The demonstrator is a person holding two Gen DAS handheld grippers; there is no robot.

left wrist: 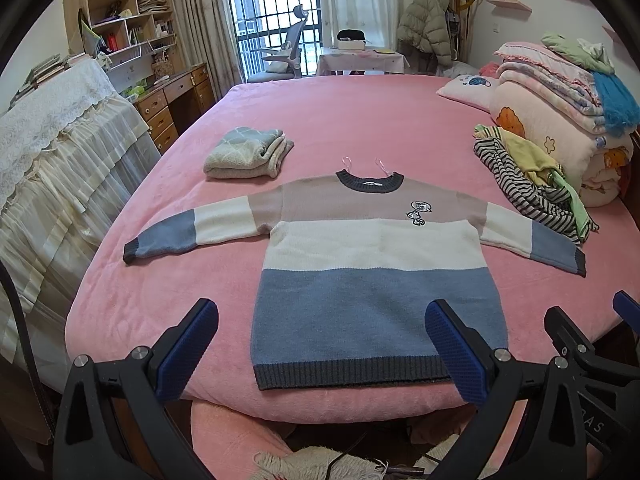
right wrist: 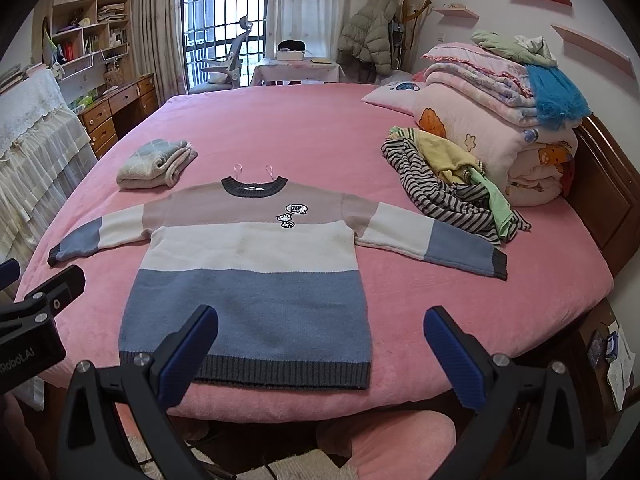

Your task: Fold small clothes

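Both views are taken from just past the foot edge of the pink bed (left wrist: 320, 120), low and facing along it toward the barred window (left wrist: 276, 12). The left wrist view is set further left, the right further right. The spread sweater (left wrist: 372, 276), close in front, is shared by both, as are the folded garment (right wrist: 154, 164) and bedding stack (right wrist: 500, 120)
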